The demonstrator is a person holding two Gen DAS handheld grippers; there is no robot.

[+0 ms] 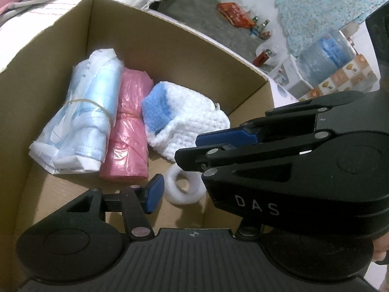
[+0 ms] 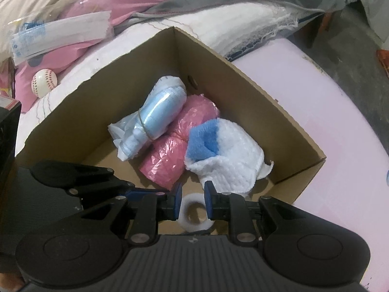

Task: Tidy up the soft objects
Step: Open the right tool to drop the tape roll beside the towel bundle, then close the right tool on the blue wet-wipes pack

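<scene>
Jaws first: the right gripper [image 2: 193, 200] has its blue pads parted by a narrow gap with nothing pinched between them, hanging right over the white tape roll [image 2: 196, 213] that lies flat on the floor of the cardboard box [image 2: 243, 92]. Left gripper [image 1: 170, 192] is harder to call, since I only see one blue pad [image 1: 153, 193] in its own view and the right gripper's body blocks the other side, so I can't tell how wide it stands; that one pad sits just beside the tape roll and doesn't seem to touch it. Moving out from there, three soft bundles lie side by side further back in the box: a blue-and-white crocheted piece [image 2: 226, 146] nearest the roll, a pink plastic bag roll [image 2: 177, 146] touching it, and a pale blue bag roll [image 2: 153, 119] with a rubber band round its middle pressed against the pink one. All of this looks feather light and squishy to me. The plastic ones are probably slippery, so I'd pinch them across the middle, near the band. The crochet will just flop, so grab a thick fold. The tape roll is the firmest thing here; I'd take it by the rim, one pad inside the hole. Outside the box, on the bed [image 2: 340, 121], there's a baseball [image 2: 44, 82] and a flat pack of masks [image 2: 60, 36], probably still waiting to go in.
</scene>
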